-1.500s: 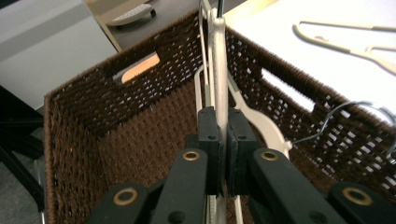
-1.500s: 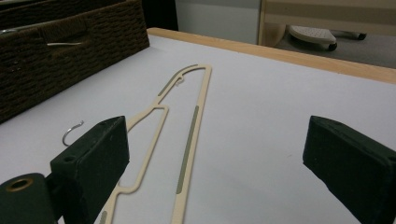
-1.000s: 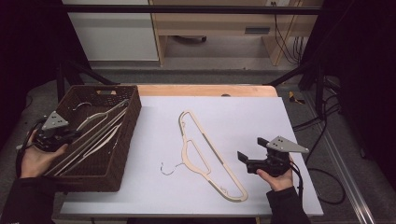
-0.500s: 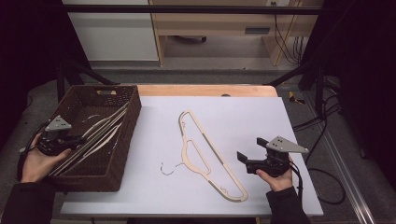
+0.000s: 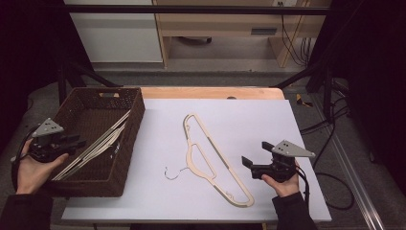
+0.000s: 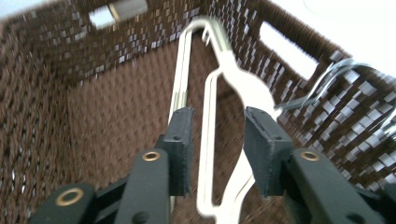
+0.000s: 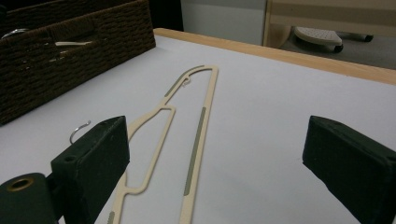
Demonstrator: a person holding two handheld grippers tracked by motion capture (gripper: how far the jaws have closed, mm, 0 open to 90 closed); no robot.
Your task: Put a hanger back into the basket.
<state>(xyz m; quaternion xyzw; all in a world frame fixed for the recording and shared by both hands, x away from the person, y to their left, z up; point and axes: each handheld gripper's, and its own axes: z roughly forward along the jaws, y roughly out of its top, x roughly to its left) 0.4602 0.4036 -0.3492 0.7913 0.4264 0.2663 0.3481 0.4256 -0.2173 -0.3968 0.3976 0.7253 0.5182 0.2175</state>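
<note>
Left gripper has pulled back toward nine o'clock, fingers just opening, apart now around a hanger left in the wicker basket. Right gripper waits with its fingers wide apart, at three o'clock of the lone cream hanger on the counter. Risk, I'd say: retreating fingers snagging that hanger's bar. Several hangers lie in the basket, exact count unclear.

White table, wicker basket, cream hanger
</note>
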